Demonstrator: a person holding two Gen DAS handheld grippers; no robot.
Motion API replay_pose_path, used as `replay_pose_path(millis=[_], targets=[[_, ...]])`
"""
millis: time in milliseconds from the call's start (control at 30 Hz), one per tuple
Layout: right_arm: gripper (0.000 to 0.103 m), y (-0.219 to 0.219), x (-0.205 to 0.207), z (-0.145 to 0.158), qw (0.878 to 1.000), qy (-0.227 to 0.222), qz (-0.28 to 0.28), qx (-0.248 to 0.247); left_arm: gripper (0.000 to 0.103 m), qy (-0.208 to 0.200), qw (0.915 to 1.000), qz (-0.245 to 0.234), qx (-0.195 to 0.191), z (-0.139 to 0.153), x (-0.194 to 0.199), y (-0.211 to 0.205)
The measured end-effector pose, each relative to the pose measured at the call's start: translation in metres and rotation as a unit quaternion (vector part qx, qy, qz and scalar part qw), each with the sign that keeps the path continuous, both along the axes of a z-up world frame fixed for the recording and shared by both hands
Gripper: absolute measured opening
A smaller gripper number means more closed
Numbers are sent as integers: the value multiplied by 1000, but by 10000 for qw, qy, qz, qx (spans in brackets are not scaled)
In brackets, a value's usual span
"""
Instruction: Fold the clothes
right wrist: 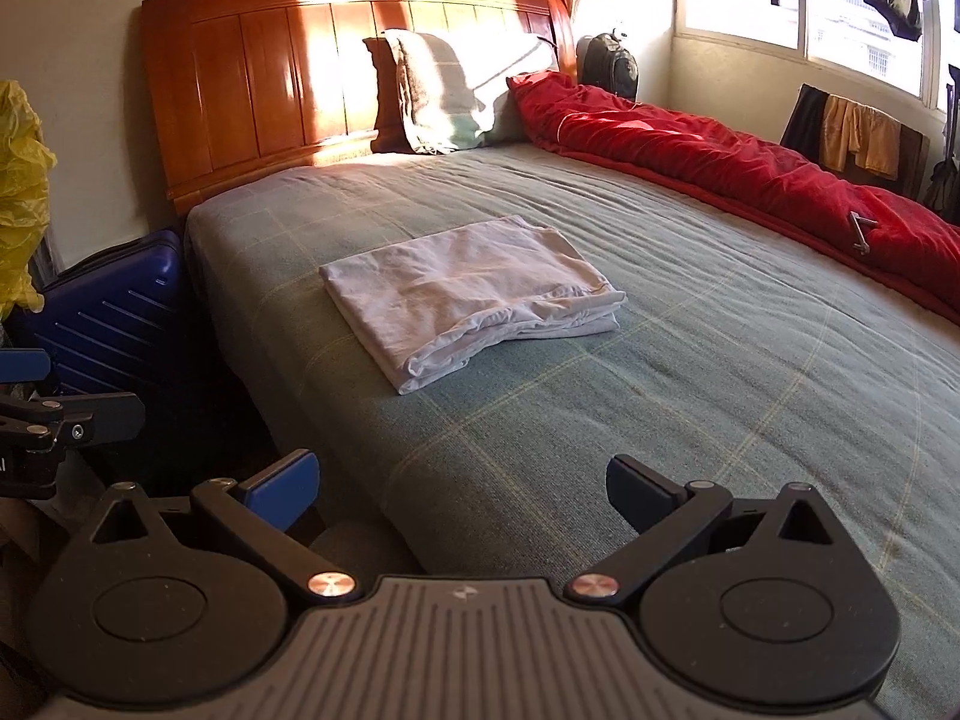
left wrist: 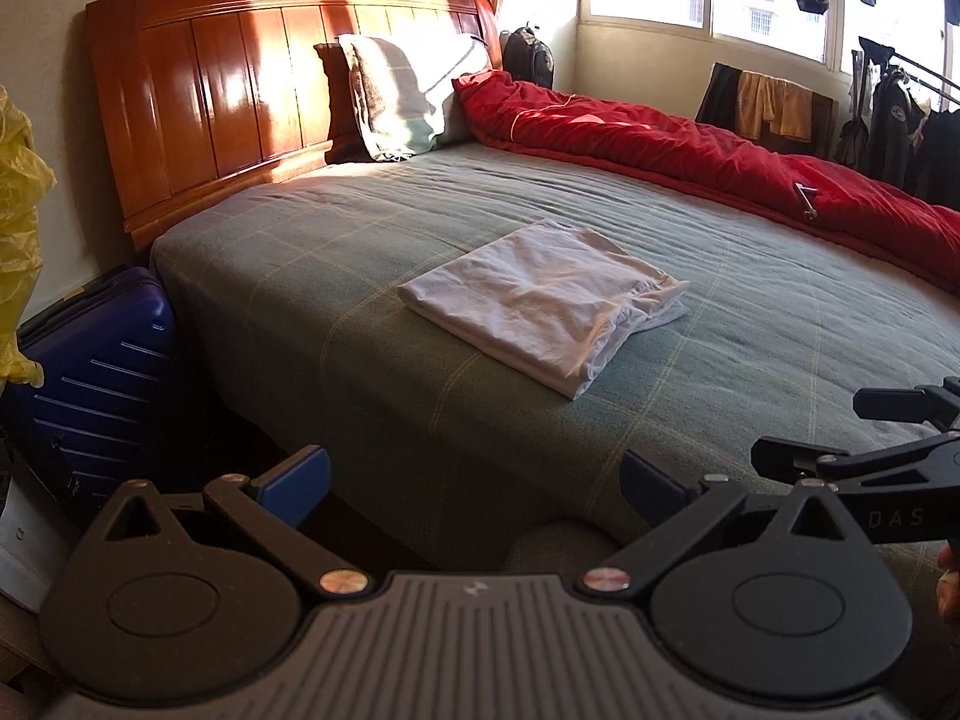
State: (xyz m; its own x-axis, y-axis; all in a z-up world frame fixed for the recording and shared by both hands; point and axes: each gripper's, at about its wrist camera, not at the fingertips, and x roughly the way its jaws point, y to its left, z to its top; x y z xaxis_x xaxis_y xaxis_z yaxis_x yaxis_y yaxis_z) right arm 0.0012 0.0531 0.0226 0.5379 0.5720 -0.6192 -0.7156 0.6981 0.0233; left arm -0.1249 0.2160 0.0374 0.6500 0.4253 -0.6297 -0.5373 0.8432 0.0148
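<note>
I find the white garment (left wrist: 543, 303) lying folded into a flat rectangle on the green bedspread (left wrist: 750, 324), well apart from both tools. My left gripper (left wrist: 474, 480) and right gripper (right wrist: 462, 483) hang over the bed's near edge, jaws spread, holding nothing. The cloth looks light, thin and limp; I judge its layered loose edges nearest me the best hold, pinching all plies together.
</note>
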Motion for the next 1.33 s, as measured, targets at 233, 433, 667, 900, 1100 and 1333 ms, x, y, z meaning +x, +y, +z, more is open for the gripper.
replay_pose_path(millis=[233,433,667,900,1100,1333], targets=[[103,1,-4,-3,9998,-59,-91,-138,102,164,9996,76,-219,0,-1,-1],[103,1,-6,-5,9998,-54,-35,-192,102,253,9994,63,-221,0,-1,-5],[103,6,-13,-6,9994,-101,169,-270,102,293,9993,108,-206,1,-1,-6],[103,10,-17,-6,9991,-54,323,-251,102,320,9992,142,-187,-1,-1,-3],[103,11,-20,-6,9988,-15,418,-235,102,358,9990,161,-191,-4,1,-1],[103,10,-18,-7,9990,12,400,-207,102,372,9991,133,-183,-5,2,-2]])
